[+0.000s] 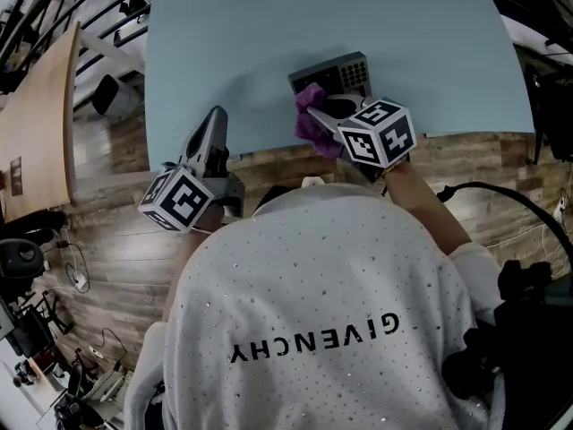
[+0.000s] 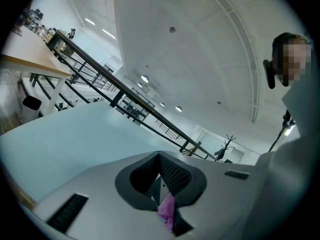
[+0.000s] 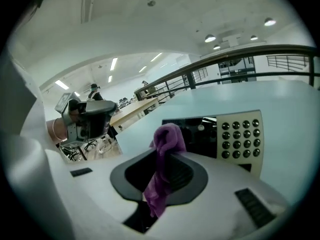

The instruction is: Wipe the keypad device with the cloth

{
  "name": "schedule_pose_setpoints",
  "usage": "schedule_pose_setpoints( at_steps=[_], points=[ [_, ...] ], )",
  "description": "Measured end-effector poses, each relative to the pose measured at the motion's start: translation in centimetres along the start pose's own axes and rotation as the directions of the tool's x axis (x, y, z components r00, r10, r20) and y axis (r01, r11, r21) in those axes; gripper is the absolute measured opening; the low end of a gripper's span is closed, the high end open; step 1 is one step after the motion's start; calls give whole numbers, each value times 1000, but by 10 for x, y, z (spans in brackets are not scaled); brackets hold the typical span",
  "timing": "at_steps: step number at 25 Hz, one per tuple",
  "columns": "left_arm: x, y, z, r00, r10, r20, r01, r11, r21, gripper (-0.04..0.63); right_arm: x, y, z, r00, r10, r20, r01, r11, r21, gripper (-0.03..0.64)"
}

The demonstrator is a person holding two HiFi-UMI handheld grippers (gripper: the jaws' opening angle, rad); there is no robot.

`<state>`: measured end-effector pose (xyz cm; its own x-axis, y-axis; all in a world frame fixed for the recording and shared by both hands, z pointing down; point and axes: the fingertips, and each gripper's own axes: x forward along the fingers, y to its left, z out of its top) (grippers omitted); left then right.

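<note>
Right gripper (image 3: 169,153): jaws pinching the purple cloth (image 3: 166,140), which hangs in a bunch between them.
Left gripper (image 2: 160,158): jaws pressed together, raised over the table's near left part, well apart from the device; a purple scrap (image 2: 167,210) shows low between them.
Cloth: at the keypad device's (image 1: 345,73) near left corner; whether it touches cannot be told.
Keypad device: flat on the table (image 1: 260,25) near its near edge, keys on its right part.
Table: pale blue.
Floor (image 1: 116,231): wood, at the near side.
</note>
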<state>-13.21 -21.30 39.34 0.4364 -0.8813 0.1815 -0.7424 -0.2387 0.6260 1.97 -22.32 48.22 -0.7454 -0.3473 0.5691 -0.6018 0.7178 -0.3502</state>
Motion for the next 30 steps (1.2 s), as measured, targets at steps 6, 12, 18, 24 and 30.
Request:
schedule_pose_setpoints(
  at_steps=[6,12,18,24,30],
  points=[
    [8,-5,-5,1000,-22,-18,22,1000,3,2,-18,-30,-7,997,-76,16,75,996,54,51],
    [23,-15,-10,999,-40,-29,41,999,11,2,-41,-65,-10,988,-147,41,142,985,97,51],
    [26,-14,-14,999,-43,-31,43,999,3,2,-58,-93,-14,974,-218,57,209,969,135,51],
    [26,-15,-15,998,-48,-27,48,999,7,2,-70,-114,-23,961,-263,88,238,944,229,51],
    [23,-13,-18,999,-35,-32,36,999,4,2,-76,-118,-23,959,-254,125,199,918,342,51]
  ],
)
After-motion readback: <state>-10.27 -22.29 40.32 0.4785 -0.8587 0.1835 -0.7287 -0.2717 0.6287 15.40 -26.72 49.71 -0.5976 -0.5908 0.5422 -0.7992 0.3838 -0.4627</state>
